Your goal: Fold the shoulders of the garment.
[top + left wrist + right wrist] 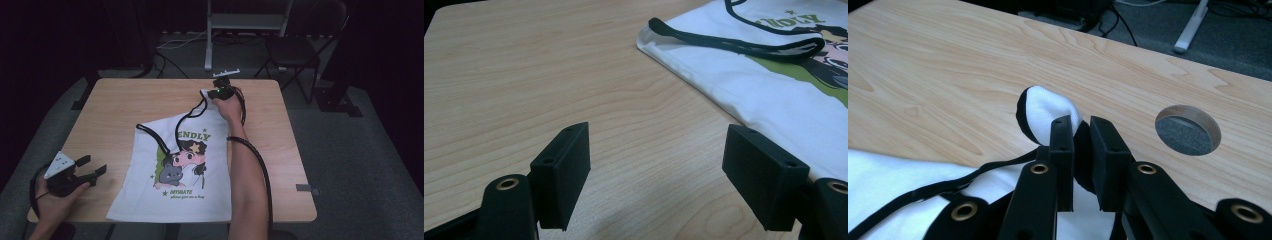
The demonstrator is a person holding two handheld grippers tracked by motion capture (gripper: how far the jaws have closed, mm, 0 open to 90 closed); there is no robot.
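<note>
White sleeveless cotton top with black trim and a cartoon print (pixel 175 170) lies flat on the near-centre of the light wood tabletop (pixel 115 100), hem toward the near edge, green lettering above a printed girl and grey cat. Far shoulder strap (pixel 1045 112) lifted off the wood and drawn toward the far edge; other strap loop (pixel 150 132) lies on the tabletop at the garment's far left corner.

Right claw (pixel 1083 150) clamped on the raised strap: jaws nearly together, white fabric with black edging bunched between the pads and poking out above them. Seen from above, right claw (pixel 220 92) near the far edge, forearm stretched across the garment's right side, black cable trailing along the arm.

Left claw (pixel 92 167) held just above the tabletop near the left near corner, well apart from the garment's left edge. Jaws wide apart, nothing between them; bare wood visible in the gap, garment's edge just beyond the right jaw in the left gripper view.

Round cable hole (pixel 1188 130) in the tabletop just beside the right claw. Dark folding chair (pixel 295 50) on the floor beyond.
</note>
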